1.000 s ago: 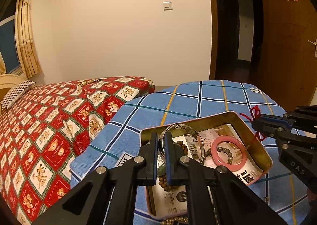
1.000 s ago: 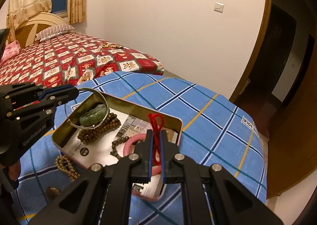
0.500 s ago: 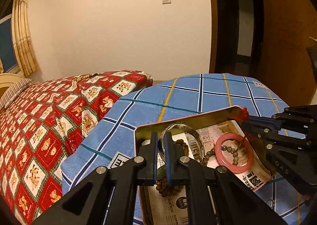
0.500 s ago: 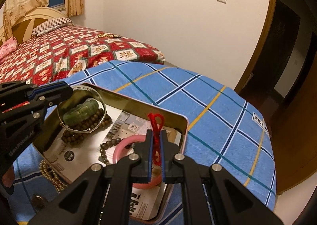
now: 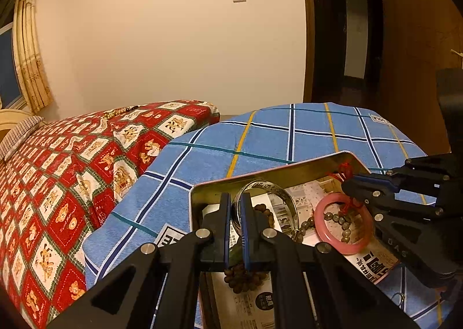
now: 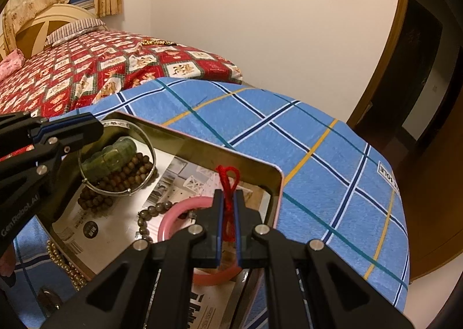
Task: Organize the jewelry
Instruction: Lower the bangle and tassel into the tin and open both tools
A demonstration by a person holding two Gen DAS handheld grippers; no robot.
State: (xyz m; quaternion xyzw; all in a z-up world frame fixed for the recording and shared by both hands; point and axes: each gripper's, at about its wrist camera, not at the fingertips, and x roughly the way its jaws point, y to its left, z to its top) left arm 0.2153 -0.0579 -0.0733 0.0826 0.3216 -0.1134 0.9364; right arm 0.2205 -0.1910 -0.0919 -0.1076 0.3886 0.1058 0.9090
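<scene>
Both tools over the tin tray (image 6: 202, 152), which sits on the blue plaid cloth (image 6: 303, 138) covering the surface. Left tool (image 5: 235, 226) clamped on the rim of the silver bangle (image 5: 285, 198), holding it tilted above the tray's left end. Right tool (image 6: 228, 223) pinched shut on the red cord (image 6: 228, 184); its knot loop sticks up between the pads, the rest of the cord hidden below them, so can't tell whether anything hangs from it.

Risks: the bangle is thin, hard and gripped at one spot only, so it could swivel or slip out if the tool tilts or eases unevenly, then land on the beads or clip the tray wall and bounce onto the cloth. The cord is limp and thin; it may cling to the pad when released, or catch on the tray's far corner, which it hangs right beside. The two tools are near each other over a small tray, so a careless sweep could knock them together or shove the tray.

Tray contents: paper liner with print (image 6: 95, 227), green jade bracelet (image 6: 110, 158) lying on brown wooden beads (image 6: 127, 175) at the left end, pink bangle (image 5: 343, 223) at the right end with a dark bead strand (image 6: 150, 213) running partly inside it. Gold bead string (image 6: 65, 265) lies outside the tray on the cloth, not yet put away. Red patterned bed (image 5: 58, 178) just beside the surface, with another bead string (image 5: 118, 112) on it
</scene>
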